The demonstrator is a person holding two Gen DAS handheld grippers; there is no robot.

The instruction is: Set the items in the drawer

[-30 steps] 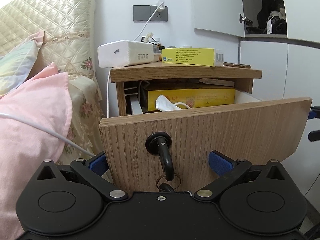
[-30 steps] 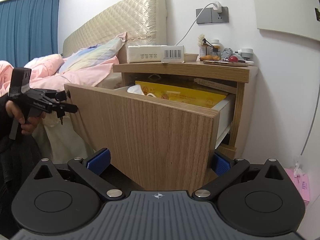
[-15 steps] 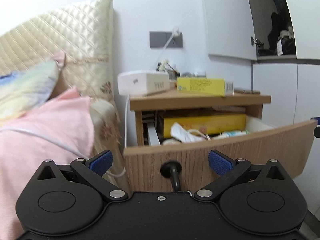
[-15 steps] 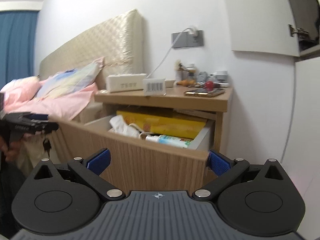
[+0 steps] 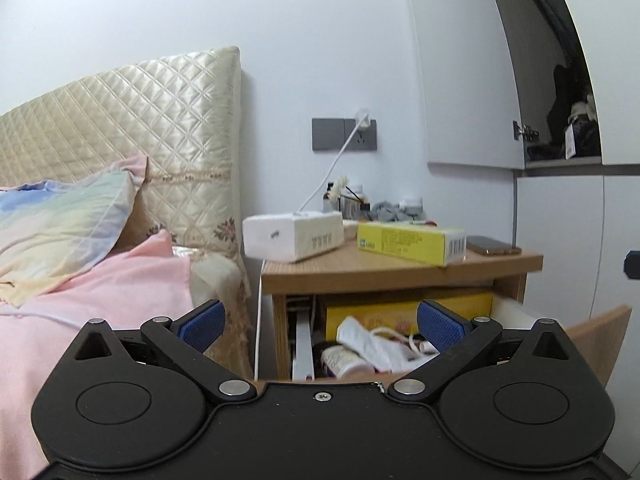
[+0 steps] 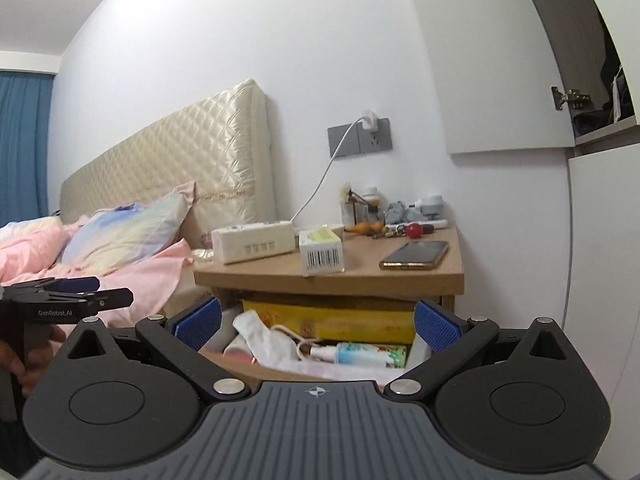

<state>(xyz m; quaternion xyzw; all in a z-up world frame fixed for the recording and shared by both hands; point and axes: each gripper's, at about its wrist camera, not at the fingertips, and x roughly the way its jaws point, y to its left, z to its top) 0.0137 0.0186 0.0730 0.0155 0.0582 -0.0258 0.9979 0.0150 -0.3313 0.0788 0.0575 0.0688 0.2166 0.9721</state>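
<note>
The wooden nightstand's drawer (image 5: pixel 592 340) (image 6: pixel 224 360) stands pulled out. Inside lie a flat yellow box (image 6: pixel 332 320), a white cloth (image 6: pixel 260 336), a cable and a tube (image 6: pixel 368 354). On the top are a white tissue pack (image 5: pixel 294 236) (image 6: pixel 254 242), a yellow carton (image 5: pixel 412 242) with its barcode end (image 6: pixel 322 256) facing the right wrist camera, and a phone (image 5: pixel 494 246) (image 6: pixel 416 254). My left gripper (image 5: pixel 320 324) (image 6: pixel 114 291) is open and empty, above the drawer's front. My right gripper (image 6: pixel 318 322) is also open and empty, a little back from the drawer's right side.
A bed with pink bedding (image 5: pixel 100 292) and a quilted headboard (image 5: pixel 140 128) flanks the nightstand on the left. A charger cable (image 6: pixel 320 184) runs from the wall socket to the top. Small bottles and a red ball (image 6: pixel 415 230) crowd the back. White cupboard doors (image 5: pixel 560 240) stand at right.
Both grippers have risen and drawn back from the drawer front. The left one has come away from the drawer's handle. The drawer stays open and its inside now shows.
</note>
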